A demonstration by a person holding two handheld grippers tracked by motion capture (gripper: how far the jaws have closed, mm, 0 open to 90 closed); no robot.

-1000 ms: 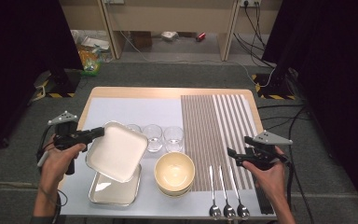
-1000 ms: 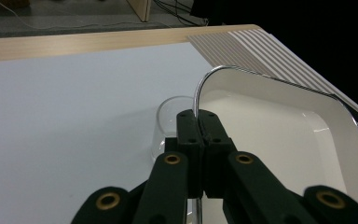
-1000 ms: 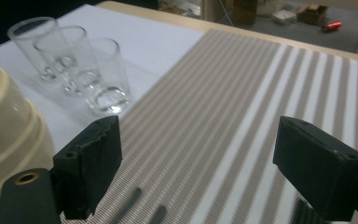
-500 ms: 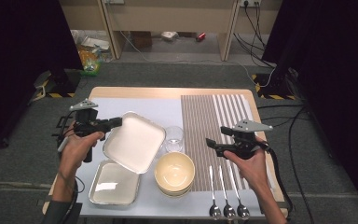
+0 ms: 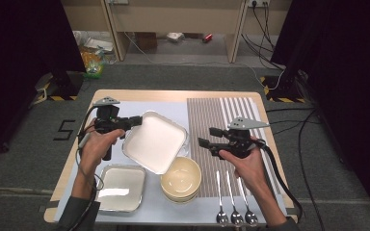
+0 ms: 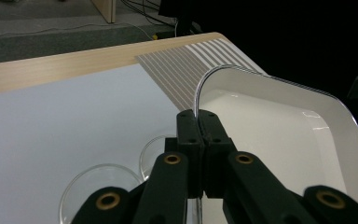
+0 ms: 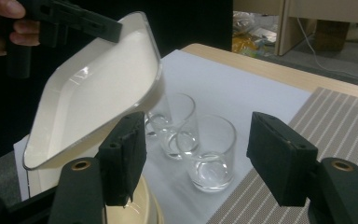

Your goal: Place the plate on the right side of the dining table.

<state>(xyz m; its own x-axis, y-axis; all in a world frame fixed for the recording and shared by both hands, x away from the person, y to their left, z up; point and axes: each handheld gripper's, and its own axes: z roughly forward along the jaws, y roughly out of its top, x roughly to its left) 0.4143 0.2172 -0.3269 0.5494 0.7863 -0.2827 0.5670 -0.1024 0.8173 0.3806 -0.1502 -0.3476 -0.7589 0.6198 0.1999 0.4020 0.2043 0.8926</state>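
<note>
Nearest the person, three spoons [image 5: 234,216] lie at the surface's [image 5: 139,95] front edge, beside a stack of bowls [image 5: 181,179] and a tray [image 5: 119,187]. Above these, the left claw [image 5: 136,121] is clamped tight on the rim of a white dish [image 5: 155,141], which hangs tilted in the air over the bowls and, it seems, over the glasses [image 7: 212,151] behind. The right claw [image 5: 209,137] hovers over the striped mat [image 5: 221,125], just beside the dish, its jaws part open and lately closing, with nothing between them.
</note>
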